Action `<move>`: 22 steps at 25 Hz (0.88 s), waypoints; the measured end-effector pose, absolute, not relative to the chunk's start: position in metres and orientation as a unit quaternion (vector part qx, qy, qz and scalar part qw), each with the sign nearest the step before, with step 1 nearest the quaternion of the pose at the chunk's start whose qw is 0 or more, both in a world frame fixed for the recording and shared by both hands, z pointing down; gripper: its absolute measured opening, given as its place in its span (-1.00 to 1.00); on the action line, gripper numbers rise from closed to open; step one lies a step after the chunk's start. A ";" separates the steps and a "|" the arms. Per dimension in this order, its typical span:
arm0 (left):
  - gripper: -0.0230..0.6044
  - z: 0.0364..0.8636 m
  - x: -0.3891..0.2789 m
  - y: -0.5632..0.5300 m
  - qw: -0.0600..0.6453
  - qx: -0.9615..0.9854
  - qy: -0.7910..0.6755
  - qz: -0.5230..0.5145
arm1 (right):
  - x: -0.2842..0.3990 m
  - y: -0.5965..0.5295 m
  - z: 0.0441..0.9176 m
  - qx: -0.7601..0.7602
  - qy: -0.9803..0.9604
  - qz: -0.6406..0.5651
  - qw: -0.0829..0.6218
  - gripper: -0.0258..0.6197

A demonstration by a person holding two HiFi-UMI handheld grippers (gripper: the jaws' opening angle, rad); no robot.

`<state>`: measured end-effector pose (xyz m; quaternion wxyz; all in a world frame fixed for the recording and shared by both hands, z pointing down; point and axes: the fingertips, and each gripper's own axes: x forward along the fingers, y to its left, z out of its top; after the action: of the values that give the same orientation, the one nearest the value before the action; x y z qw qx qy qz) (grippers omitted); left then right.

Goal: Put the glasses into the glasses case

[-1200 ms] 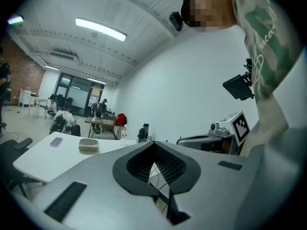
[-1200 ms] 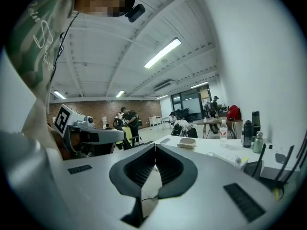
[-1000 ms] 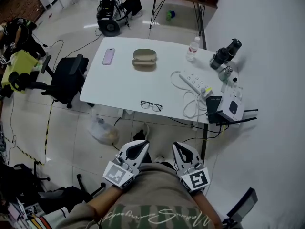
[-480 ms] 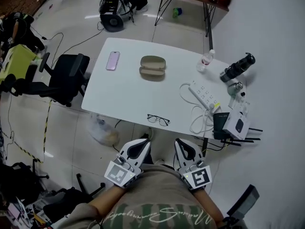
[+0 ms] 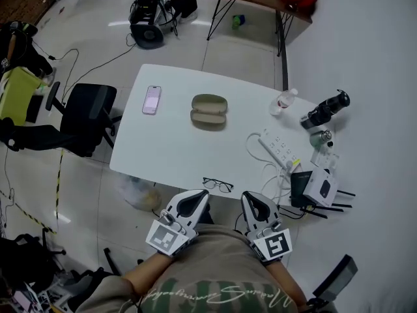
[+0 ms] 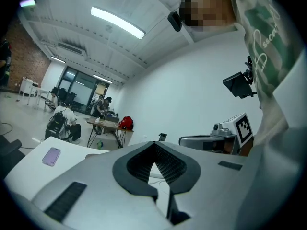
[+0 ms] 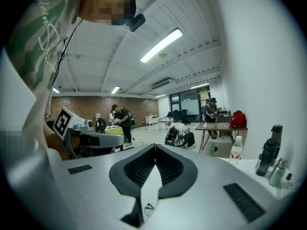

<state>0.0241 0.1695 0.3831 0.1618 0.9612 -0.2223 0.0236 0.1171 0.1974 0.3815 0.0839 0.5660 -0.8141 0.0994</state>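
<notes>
Holds the left gripper [image 5: 195,196] and the right gripper [image 5: 253,198] low against the body, short of the near edge of the white table [image 5: 169,142]. Shows both pairs of jaws pressed together at the tips, gripping nothing, as read along each gripper's own view.

Finds the glasses [image 5: 217,185] lying at the near table edge, just ahead of the two grippers and roughly between them; too small to tell whether folded. Finds the glasses case [image 5: 209,110] further in, near the table's middle, apparently open with two halves side by side, well apart from the glasses. Also on the table: a phone [image 5: 152,100] left of the case, a water bottle [image 5: 283,102] and a power strip [image 5: 277,150] to the right.

Seems not yet to have begun the reach. To do it well:

- Spread one pair of jaws before coming down.
- Aim at the bridge or a temple arm near the hinge, never at a lens.
- Close gently, out of respect for a thin frame likely to bend or skate on the smooth top.
- Mind the edge; avoid nudging the glasses toward the body and off the table.
- Carry level across to the case.
- Steady the shell with the other gripper if needed, such a light thing probably being quick to skid.
- Set the frame flat into the deeper half, clear of the hinge line, before letting go.
</notes>
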 end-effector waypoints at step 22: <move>-0.90 0.380 0.058 0.122 0.155 0.966 -0.205 0.037 | 0.141 0.142 0.377 0.567 -0.817 0.089 0.063 -0.89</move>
<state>0.0584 0.1216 0.3799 0.1547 0.9657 -0.2053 0.0367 0.1408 0.1419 0.3771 0.0625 0.5668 -0.8167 0.0889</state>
